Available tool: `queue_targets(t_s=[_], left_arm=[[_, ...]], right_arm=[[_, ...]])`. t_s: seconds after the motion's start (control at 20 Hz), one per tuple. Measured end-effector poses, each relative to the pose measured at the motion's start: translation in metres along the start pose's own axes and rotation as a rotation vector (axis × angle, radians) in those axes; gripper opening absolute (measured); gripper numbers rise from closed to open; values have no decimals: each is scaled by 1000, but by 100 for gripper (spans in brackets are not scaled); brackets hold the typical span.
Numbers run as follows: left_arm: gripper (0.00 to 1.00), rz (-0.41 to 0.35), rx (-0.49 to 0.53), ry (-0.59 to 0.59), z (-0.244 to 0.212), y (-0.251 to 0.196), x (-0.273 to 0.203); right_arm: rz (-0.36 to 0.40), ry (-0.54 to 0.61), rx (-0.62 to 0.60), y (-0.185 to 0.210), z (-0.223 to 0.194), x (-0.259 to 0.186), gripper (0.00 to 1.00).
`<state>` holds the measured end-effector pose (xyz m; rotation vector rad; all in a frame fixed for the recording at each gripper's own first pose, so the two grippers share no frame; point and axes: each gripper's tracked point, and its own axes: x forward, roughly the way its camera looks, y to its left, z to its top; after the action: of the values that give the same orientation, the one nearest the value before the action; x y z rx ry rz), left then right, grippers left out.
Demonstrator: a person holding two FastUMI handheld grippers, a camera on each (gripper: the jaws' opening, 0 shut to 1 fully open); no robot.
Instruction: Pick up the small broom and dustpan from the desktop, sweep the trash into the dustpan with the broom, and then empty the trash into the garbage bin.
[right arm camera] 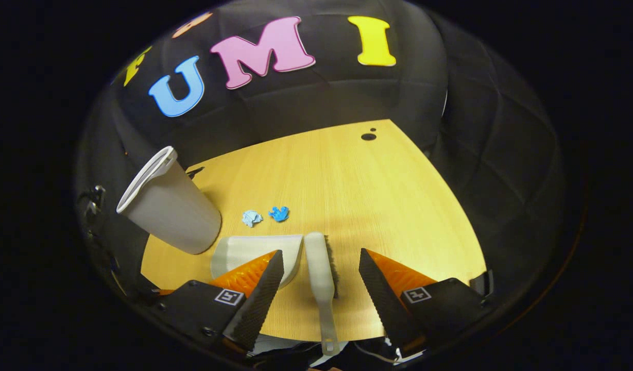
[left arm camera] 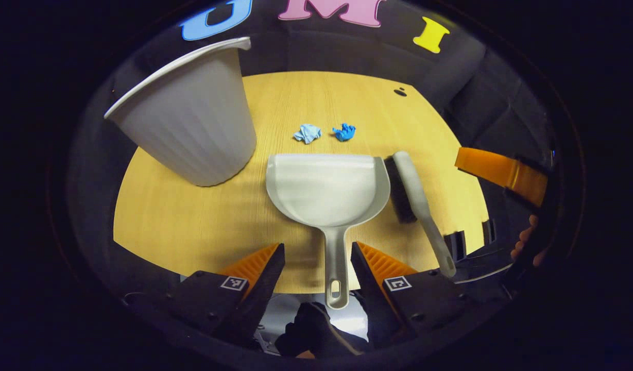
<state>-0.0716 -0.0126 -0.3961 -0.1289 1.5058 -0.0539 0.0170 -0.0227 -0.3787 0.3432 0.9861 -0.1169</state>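
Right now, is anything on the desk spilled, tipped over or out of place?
Nothing stands out. The bin stands upright, the dustpan and broom lie flat side by side, and two paper scraps wait beyond the dustpan.

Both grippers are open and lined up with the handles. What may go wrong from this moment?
1. The broom lies right beside the dustpan; closing the right gripper on it may nudge the pan.
2. The two paper scraps look light; a fast sweep might scatter them.
3. The garbage bin stands close, so the left gripper could bump it.
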Motion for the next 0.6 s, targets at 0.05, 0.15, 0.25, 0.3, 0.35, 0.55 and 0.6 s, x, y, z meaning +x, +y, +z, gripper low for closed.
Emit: queue_targets(t_s=[0.05, 0.15, 0.25, 0.3, 0.35, 0.55, 0.6], left_arm=[[79, 1, -20, 41, -1, -3, 8], [79, -13, -70, 129, -6, -12, 20], [79, -2, -65, 181, -4, -17, 33], [79, 12, -51, 189, 1, -17, 40], [79, 25, -41, 198, 5, -17, 45], [80, 27, -60, 248, 15, -13, 61], [79, 21, -64, 260, 16, -11, 64]], right_arm=[[13, 23, 18, -5, -2, 8, 96], [41, 68, 0, -14, -7, 20, 96], [43, 109, -25, -27, -11, 29, 96], [50, 126, -23, -30, -11, 30, 96], [56, 143, -24, -31, -12, 32, 96], [44, 209, -19, -28, -23, 34, 96], [40, 227, -23, -25, -27, 32, 96]])
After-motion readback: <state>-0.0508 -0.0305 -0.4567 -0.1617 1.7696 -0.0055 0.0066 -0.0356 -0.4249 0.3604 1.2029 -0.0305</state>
